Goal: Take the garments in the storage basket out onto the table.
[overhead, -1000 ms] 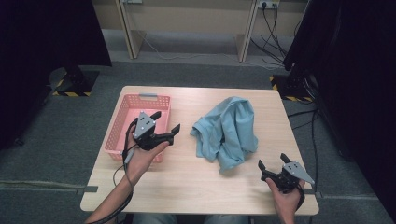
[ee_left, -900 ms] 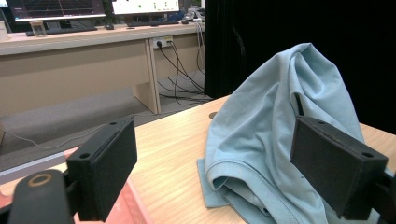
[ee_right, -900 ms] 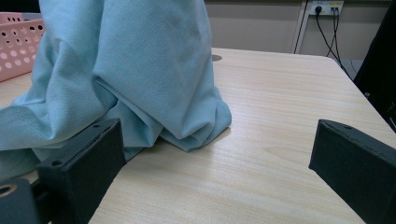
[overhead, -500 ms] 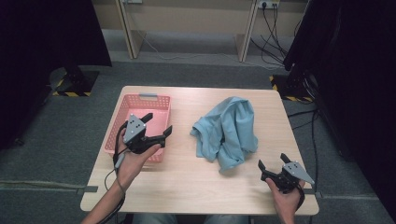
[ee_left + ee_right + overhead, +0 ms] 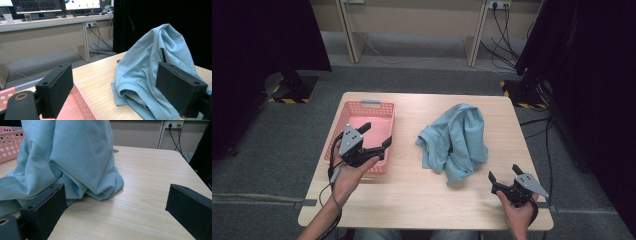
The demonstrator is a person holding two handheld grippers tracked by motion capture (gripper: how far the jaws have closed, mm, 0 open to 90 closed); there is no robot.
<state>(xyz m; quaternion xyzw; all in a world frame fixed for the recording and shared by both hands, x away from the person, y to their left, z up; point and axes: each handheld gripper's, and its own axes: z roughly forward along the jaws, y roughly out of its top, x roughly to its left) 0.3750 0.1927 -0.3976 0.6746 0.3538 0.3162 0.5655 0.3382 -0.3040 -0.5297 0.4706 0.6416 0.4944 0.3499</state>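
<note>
A crumpled light-blue T-shirt (image 5: 455,142) is flanked mid-desk by 2 grippers, jaws spread and empty: left gripper (image 5: 375,135) over the pink basket (image 5: 367,107), right gripper (image 5: 502,174) near the front-right corner, seemingly poised for grasping.

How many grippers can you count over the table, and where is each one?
2. The left gripper hangs over the pink basket, jaws open; the right gripper sits near the table's front right corner, jaws open.

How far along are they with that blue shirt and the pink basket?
Nothing looks done yet: the crumpled light-blue cotton shirt lies in a heap on the wooden table, outside the pink perforated plastic basket. The left gripper hovers open over the basket; the right gripper waits open, holding nothing.
</note>
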